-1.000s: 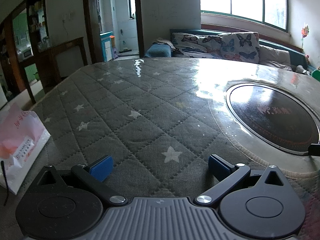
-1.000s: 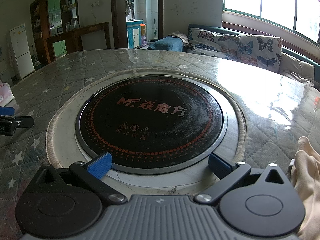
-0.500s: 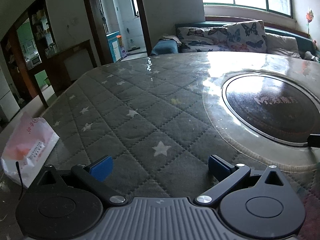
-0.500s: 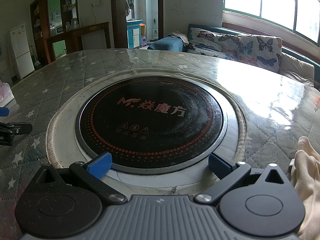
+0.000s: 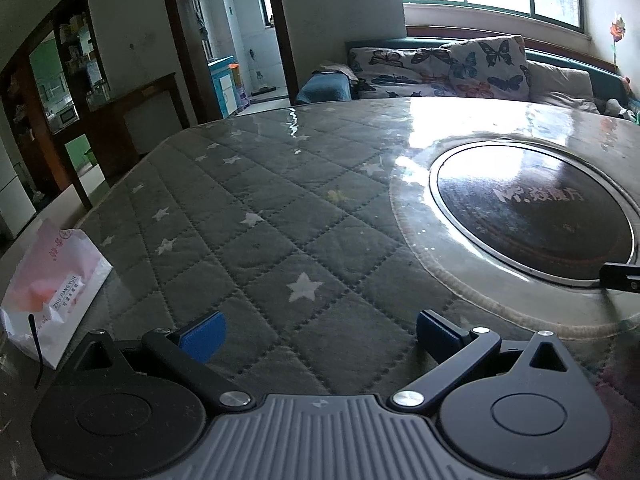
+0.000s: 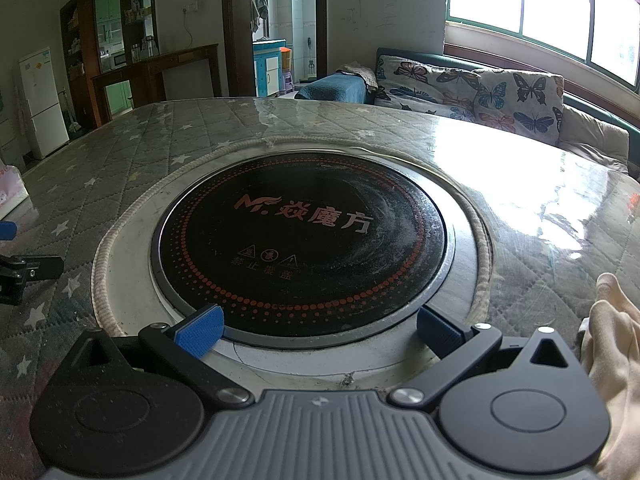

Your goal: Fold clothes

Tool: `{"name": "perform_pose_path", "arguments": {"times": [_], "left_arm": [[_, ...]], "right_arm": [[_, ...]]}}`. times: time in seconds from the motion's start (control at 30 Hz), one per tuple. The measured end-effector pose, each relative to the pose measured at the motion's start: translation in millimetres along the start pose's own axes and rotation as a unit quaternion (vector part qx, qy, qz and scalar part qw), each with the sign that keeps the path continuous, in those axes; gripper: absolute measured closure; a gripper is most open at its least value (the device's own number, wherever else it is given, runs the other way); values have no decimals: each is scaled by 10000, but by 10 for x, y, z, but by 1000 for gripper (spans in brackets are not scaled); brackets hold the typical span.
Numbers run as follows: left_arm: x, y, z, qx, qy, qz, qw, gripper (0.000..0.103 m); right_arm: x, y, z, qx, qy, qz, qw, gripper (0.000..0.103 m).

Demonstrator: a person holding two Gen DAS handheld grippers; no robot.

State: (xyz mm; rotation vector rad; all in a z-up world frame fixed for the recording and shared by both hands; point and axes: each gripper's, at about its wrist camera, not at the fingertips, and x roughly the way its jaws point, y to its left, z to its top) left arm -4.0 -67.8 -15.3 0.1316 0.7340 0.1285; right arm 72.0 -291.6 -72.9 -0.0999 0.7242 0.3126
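Grey star-quilted round table with one black round inset hob fills both views; since a second ago the left view has been tilted slightly, nothing grasped. Left gripper and right gripper are spread, empty. One cream garment lies lower right, unfolded

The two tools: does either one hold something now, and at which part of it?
Nothing is held. The left tool is open over the quilted table cover; the right tool is open over the round cooktop. The cream cloth lies untouched beside it.
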Motion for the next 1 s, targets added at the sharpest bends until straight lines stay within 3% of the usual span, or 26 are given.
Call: {"name": "perform_pose_path", "arguments": {"times": [0.43, 1.0], "left_arm": [[-47, -132, -19, 118, 12, -270, 9996, 0], [21, 65, -74, -338, 29, -642, 9974, 0]], "right_arm": [[0, 0, 0, 0, 0, 0, 10000, 0], [1, 7, -8, -15, 1, 8, 10000, 0]]}}
